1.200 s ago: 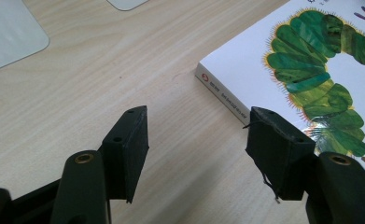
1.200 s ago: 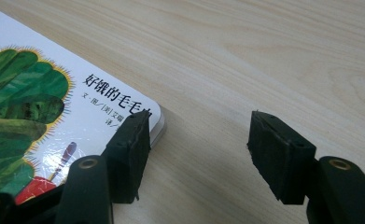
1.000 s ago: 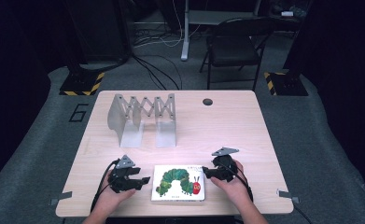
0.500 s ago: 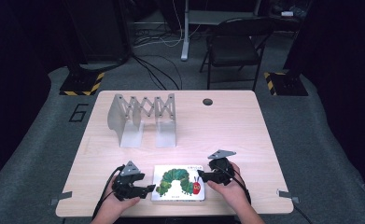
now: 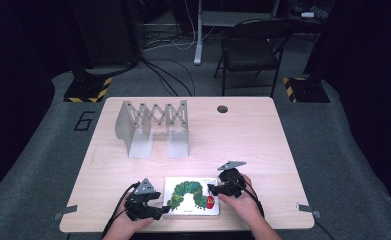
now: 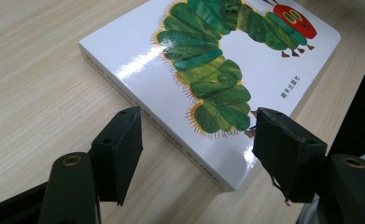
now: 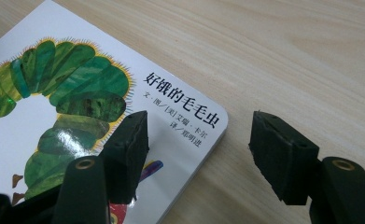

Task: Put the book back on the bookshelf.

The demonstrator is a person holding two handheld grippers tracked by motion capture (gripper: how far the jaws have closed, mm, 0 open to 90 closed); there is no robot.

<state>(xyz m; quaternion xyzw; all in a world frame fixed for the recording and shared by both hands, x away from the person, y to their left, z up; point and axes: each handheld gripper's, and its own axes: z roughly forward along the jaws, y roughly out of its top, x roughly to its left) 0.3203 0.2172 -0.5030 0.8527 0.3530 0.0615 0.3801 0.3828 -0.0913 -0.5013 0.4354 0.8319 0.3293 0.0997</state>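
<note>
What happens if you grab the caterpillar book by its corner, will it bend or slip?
The caterpillar book looks thick like a board book, so it should probably stay stiff rather than flop. Its glossy cover shows light glare, so the jaws might slip a little. It lies flat on the wooden table, so it would likely slide if pushed, not roll.

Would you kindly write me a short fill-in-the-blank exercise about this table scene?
1. The picture on the book cover is a green ____.
2. The jaws of both the left tongs and the right tongs stand ____.
3. At the table's far left stands a grey folding ____.
4. Beyond the table stands a black ____.

Missing words: caterpillar; open; rack; chair
</note>
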